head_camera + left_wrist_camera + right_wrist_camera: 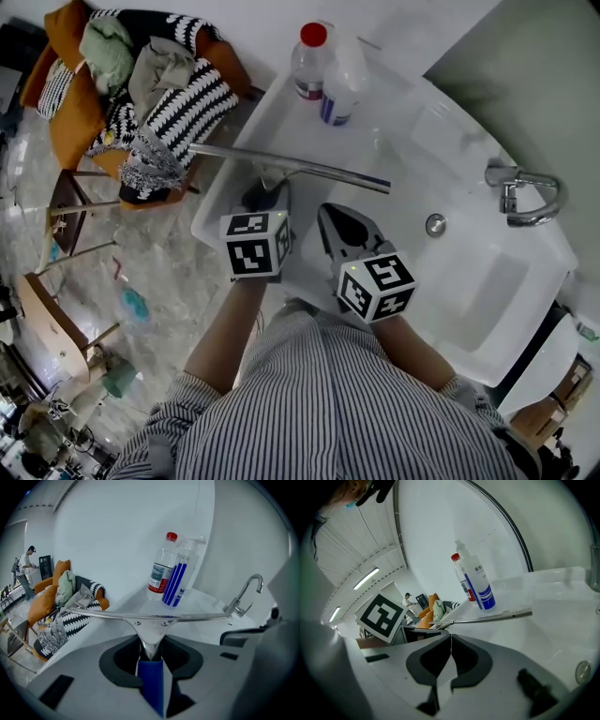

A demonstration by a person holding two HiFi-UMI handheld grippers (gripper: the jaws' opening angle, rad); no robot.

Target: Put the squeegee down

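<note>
Grips squeegee [150, 617] in left tool [151, 656], jaws clamped on blue handle [151, 684] from both sides, metal neck rising out between the pads. Carries long metal blade crosswise ahead of the tool, roughly level in left gripper view. In head view, places left tool [265, 194] at near-left edge of white sink [469, 281], squeegee [291, 167] blade stretching across the sink's flat left ledge, one end past the rim toward chair [66, 103], other end over the basin. Cannot tell whether blade touches the ledge or hangs just above it.

Shows right tool [451, 663] with jaws together, nothing between them. In head view, sits right tool [330, 214] just beside left one, over the basin's near side, pointing toward the blade, apart from it. Marker cube [376, 286] on top, facing up.

Behind blade, on far ledge: red-capped bottle [307, 61] and spray bottle [342, 84] with blue stripes, upright, touching or nearly so. Faucet [520, 192] at basin's right side, drain [435, 224] near middle. Heaped clothes [159, 94] on the orange chair, left of sink. Striped shirt [328, 403] along bottom of head view.
</note>
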